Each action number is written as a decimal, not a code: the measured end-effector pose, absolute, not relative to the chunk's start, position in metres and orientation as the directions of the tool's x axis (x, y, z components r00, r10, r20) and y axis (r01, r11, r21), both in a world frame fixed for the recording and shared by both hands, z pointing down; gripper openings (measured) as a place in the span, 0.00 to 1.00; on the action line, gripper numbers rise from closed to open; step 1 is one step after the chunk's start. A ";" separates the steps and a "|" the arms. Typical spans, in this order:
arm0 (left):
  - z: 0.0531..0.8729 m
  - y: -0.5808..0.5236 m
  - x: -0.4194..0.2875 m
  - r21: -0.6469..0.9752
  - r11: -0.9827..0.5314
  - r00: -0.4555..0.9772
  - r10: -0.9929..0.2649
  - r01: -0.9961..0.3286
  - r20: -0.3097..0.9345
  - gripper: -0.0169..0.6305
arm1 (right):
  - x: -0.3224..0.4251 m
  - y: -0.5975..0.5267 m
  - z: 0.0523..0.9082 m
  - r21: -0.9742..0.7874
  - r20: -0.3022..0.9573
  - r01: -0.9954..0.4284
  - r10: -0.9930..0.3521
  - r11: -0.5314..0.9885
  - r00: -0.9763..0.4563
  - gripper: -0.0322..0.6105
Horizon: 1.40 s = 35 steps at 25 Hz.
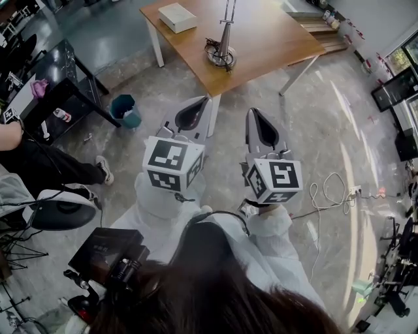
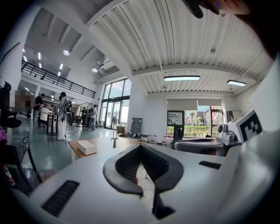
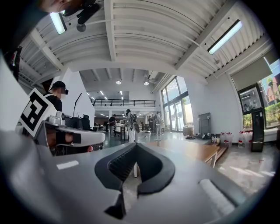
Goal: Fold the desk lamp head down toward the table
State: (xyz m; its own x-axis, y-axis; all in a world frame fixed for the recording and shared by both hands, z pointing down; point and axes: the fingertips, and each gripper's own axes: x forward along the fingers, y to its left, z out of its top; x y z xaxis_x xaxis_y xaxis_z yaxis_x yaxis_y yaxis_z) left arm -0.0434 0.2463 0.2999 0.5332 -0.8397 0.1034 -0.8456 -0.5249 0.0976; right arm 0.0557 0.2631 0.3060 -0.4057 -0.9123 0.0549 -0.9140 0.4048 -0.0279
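The desk lamp [image 1: 223, 47] stands upright on the wooden table [image 1: 274, 45], its round base ringed by a coiled cord and its thin pole rising out of the top of the head view. In the left gripper view the lamp [image 2: 114, 133] is small and far off; the right gripper view also shows the lamp [image 3: 158, 139] far off. My left gripper [image 1: 200, 103] and right gripper [image 1: 251, 113] hang side by side over the floor, short of the table's near corner. Both point toward the table. Both are shut with nothing between the jaws.
A white box [image 1: 177, 17] lies on the table's far left corner. A teal bin [image 1: 124, 109] sits on the floor by a black desk [image 1: 62, 88]. A chair [image 1: 59, 210] is at the left. Cables and a power strip [image 1: 334, 189] lie at the right. People [image 2: 61, 114] stand far back.
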 end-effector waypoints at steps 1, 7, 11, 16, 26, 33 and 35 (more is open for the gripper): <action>0.301 0.234 -0.044 0.097 -0.524 0.532 -0.840 -0.846 0.103 0.03 | 0.055 0.251 0.308 -0.029 0.056 -0.913 -0.911 0.407 -0.408 0.05; 0.300 0.133 -0.049 0.070 -0.545 0.549 -0.831 -0.836 0.092 0.03 | 0.053 0.153 0.308 -0.012 0.053 -0.915 -0.914 0.403 -0.403 0.05; 0.286 0.050 -0.056 0.060 -0.583 0.586 -0.807 -0.810 0.079 0.03 | 0.047 0.070 0.301 -0.016 0.044 -0.925 -0.924 0.379 -0.379 0.05; 0.282 -0.040 -0.051 0.051 -0.633 0.634 -0.765 -0.772 0.108 0.03 | 0.050 -0.016 0.304 -0.036 0.056 -0.938 -0.936 0.345 -0.346 0.05; 0.313 -0.174 -0.014 0.120 -0.750 0.756 -0.627 -0.651 0.186 0.03 | 0.069 -0.145 0.364 -0.045 0.199 -0.886 -0.865 0.461 -0.460 0.05; 0.325 -0.250 0.009 0.188 -0.778 0.798 -0.565 -0.600 0.210 0.16 | 0.064 -0.207 0.419 -0.109 0.307 -0.760 -0.706 0.640 -0.639 0.11; 0.328 -0.264 0.013 0.215 -0.785 0.812 -0.544 -0.582 0.213 0.24 | 0.059 -0.217 0.427 -0.103 0.316 -0.721 -0.664 0.686 -0.677 0.15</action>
State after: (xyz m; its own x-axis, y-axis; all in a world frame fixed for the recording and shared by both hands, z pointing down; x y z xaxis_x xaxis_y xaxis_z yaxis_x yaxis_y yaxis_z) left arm 0.0126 -0.2641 0.3279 0.8120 -0.5435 0.2128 -0.5815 -0.7847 0.2148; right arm 0.0586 -0.2173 0.4267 -0.6774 -0.6645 0.3156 -0.7206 0.6856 -0.1034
